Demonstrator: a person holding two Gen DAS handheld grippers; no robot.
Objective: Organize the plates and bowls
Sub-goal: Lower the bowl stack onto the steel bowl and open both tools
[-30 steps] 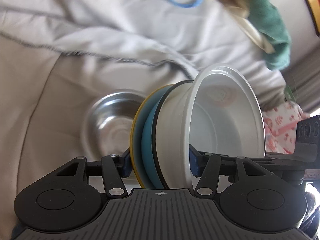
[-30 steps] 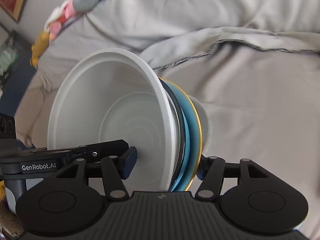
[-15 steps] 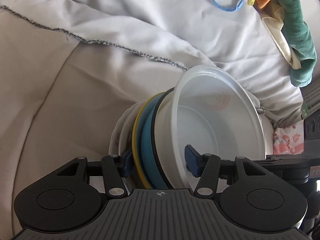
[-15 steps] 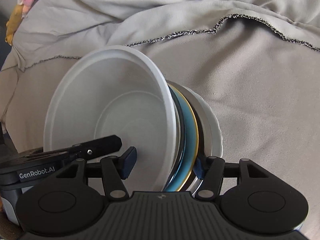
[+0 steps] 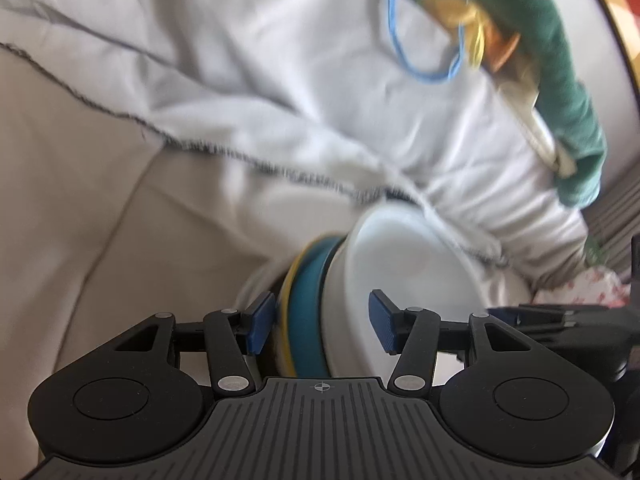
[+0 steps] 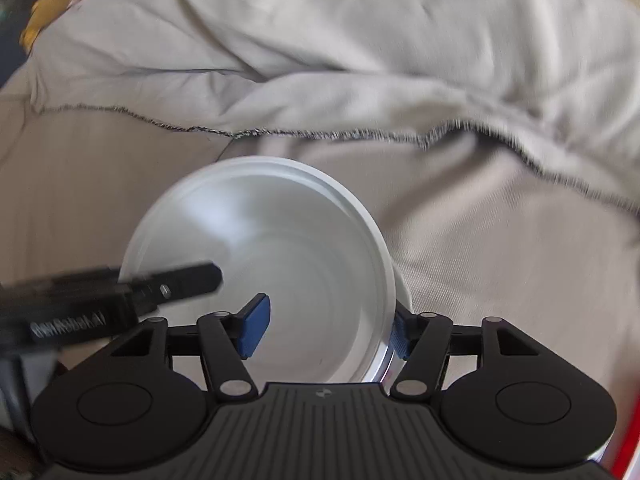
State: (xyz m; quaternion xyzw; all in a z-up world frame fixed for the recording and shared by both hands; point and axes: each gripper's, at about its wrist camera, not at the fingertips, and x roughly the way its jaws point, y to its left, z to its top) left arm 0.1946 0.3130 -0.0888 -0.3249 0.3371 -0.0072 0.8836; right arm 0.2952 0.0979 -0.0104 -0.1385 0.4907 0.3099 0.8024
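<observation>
Here the stack of dishes (image 5: 316, 312) stands on edge over the grey bedsheet (image 5: 120, 200), the white bowl (image 6: 280, 264) topmost, its mouth facing sideways. Both tongs straddle the stack half-spread: the left tongs (image 5: 320, 322) with one blue pad inside the bowl, apparently clear of it; the right tongs (image 6: 328, 330), jaws just widened, likewise.

Rumpled beige sheet (image 6: 480, 280), perhaps over cushions.

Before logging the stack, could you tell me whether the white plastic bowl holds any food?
No, the white plastic bowl shows only its bare inside, with nothing lying in it.
</observation>
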